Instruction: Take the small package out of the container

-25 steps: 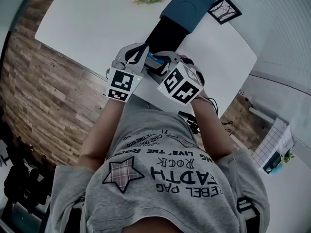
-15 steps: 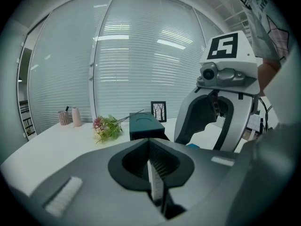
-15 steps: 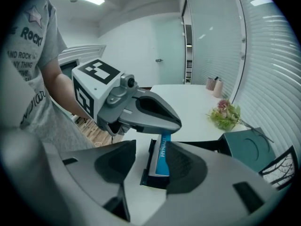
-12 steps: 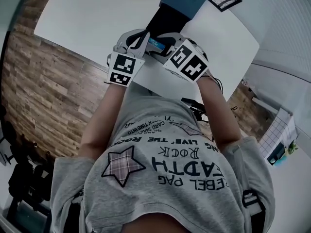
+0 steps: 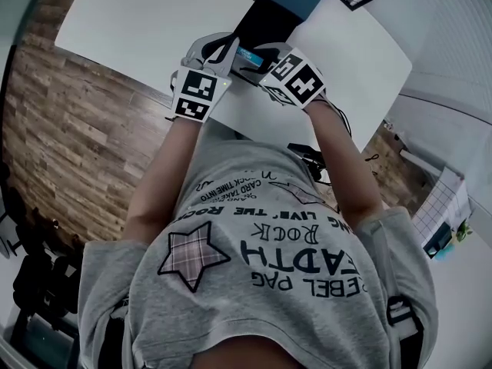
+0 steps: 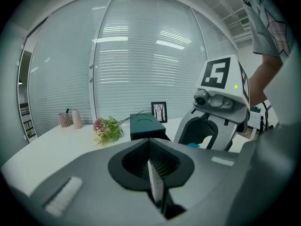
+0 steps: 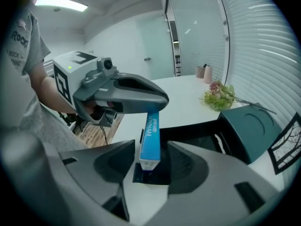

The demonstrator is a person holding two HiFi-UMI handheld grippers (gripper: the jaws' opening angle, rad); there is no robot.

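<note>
While both forearms stretch toward the top middle of the head view, the left gripper (image 5: 225, 50) is clamped on the upper end of the small package (image 7: 151, 131) (a slim blue box with a white end). The package is held upright just before the black container (image 7: 188, 132). The right gripper (image 7: 151, 149) has its jaws apart around the package's lower end.
</note>
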